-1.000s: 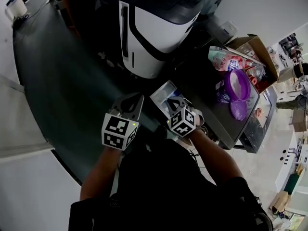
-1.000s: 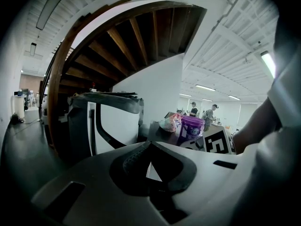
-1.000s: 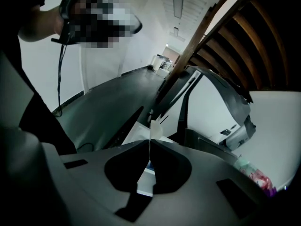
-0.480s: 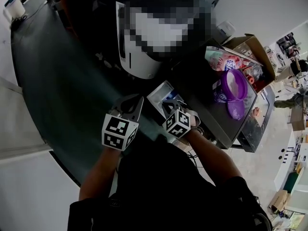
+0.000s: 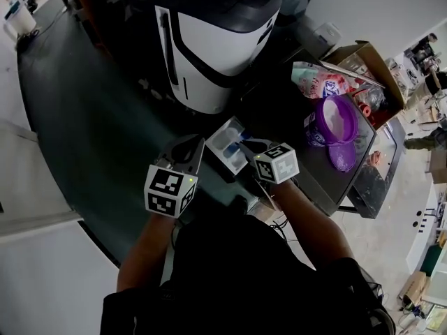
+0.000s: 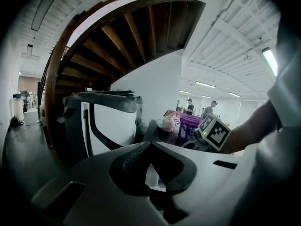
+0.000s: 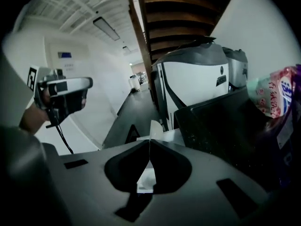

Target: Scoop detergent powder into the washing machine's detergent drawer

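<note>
The detergent drawer (image 5: 222,149) lies between the left gripper (image 5: 192,149) and the right gripper (image 5: 246,144), whose fingers are both closed.

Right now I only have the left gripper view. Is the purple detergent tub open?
Observer: Yes. The head view shows the purple tub open, with its lid lying beside it.
Operator: Is the drawer out?
Observer: Yes, the detergent drawer stands pulled out from the washing machine.
Operator: And the right gripper?
Observer: The right gripper is at the drawer, and its own view shows its fingers together.
</note>
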The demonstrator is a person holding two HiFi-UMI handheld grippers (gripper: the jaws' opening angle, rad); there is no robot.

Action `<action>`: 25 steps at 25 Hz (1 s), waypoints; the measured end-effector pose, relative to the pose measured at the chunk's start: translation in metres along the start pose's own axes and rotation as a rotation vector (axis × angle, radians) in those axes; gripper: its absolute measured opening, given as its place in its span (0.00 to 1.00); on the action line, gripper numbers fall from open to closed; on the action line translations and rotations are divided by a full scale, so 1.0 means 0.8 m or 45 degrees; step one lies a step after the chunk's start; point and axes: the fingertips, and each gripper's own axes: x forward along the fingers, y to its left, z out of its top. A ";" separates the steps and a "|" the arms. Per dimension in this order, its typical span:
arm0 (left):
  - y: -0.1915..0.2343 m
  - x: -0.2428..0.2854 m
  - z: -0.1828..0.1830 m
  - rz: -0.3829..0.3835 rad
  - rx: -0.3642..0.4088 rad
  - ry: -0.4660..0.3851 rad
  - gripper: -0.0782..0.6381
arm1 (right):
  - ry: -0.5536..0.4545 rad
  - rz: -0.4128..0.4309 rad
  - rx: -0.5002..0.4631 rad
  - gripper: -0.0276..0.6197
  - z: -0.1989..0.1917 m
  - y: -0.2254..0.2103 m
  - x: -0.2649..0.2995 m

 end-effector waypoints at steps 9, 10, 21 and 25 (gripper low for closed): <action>-0.024 0.032 0.028 -0.015 0.001 0.003 0.12 | -0.222 0.184 0.352 0.07 0.040 -0.022 -0.057; -0.026 0.035 0.031 -0.020 0.004 -0.001 0.12 | -0.249 0.209 0.396 0.07 0.044 -0.023 -0.063; -0.043 0.042 0.057 -0.102 0.053 -0.039 0.12 | -0.536 0.341 0.692 0.07 0.085 -0.024 -0.143; -0.048 0.036 0.063 -0.150 0.083 -0.056 0.12 | -0.603 0.307 0.694 0.07 0.092 -0.017 -0.170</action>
